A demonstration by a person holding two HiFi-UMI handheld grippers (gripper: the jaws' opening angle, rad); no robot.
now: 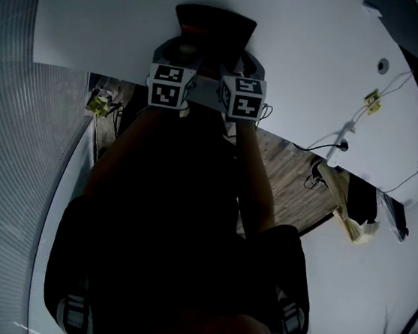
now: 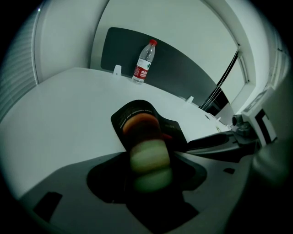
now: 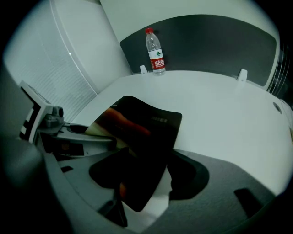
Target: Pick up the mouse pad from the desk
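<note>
**Both grippers clamp the mouse pad**

Your left gripper (image 1: 184, 50) and right gripper (image 1: 233, 60) each pinch the near edge of the mouse pad (image 1: 214, 21), at 12 o'clock on the desk (image 1: 122, 8). The grasp looks made; next, lift both evenly.

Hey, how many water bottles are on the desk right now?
1. The water bottle stands upright at the far edge of the desk, against the dark divider panel, beyond the mouse pad. More may sit outside the views.
</note>
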